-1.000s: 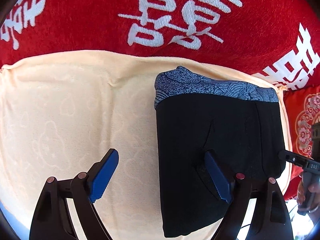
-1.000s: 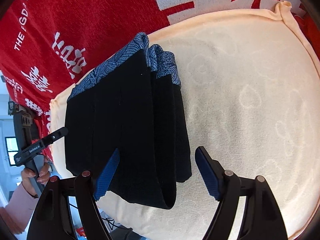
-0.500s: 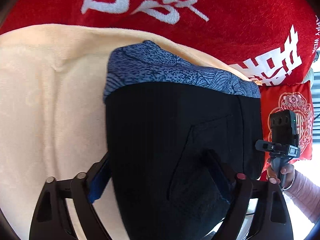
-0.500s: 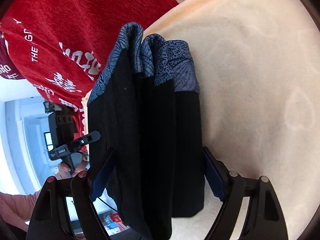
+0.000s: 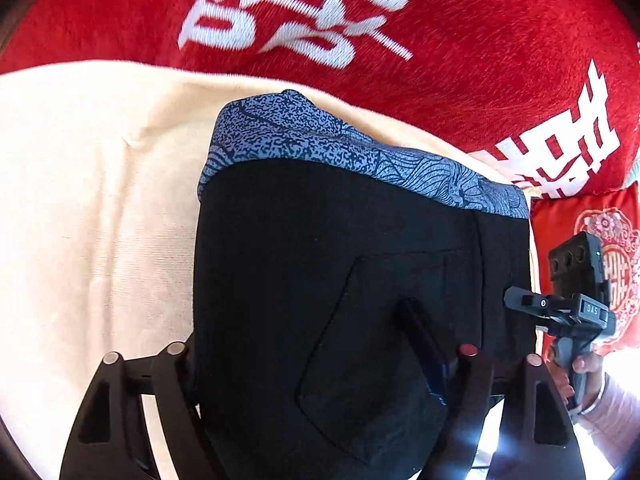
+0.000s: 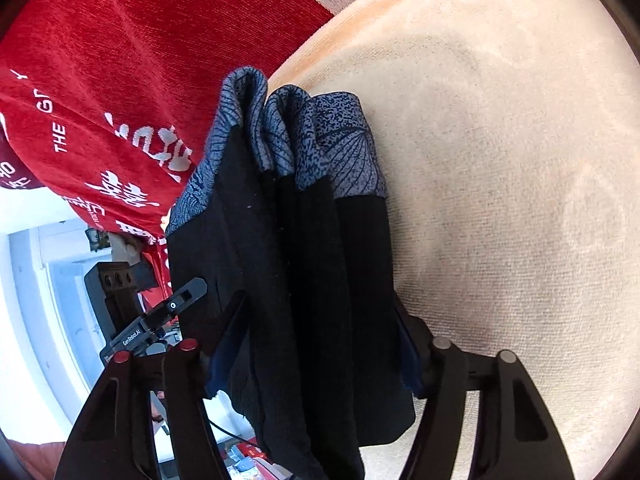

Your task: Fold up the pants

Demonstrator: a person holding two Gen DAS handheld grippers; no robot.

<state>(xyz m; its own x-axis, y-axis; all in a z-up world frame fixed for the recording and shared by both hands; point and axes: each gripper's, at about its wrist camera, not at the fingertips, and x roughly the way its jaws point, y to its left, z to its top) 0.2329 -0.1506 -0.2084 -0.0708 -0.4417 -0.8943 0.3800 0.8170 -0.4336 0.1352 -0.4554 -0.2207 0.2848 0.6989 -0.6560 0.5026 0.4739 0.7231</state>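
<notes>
Pants (image 5: 340, 280) are lying folded on a cream towel (image 5: 92, 208), black cloth with a blue patterned waistband (image 5: 360, 156) at the end away from both tools. Left gripper (image 5: 312, 364) is straddling the near end of the stack: one blue pad is pressing on the top layer beside the back pocket, the other finger is tucked against the outer edge of the fold, so the jaws are closing with the cloth between them and gripping it. Right gripper (image 6: 316, 352) is doing likewise at the neighbouring edge, jaws closing on the layered thickness (three folds are showing side on), pads bearing on both faces. Each tool is appearing in the other's view, just off to the side of the stack; a hand (image 5: 576, 368) with a pale sleeve is holding the right one. Red blanket (image 5: 440, 80) with white characters is lying beyond the towel, ahead of the fingertips.
</notes>
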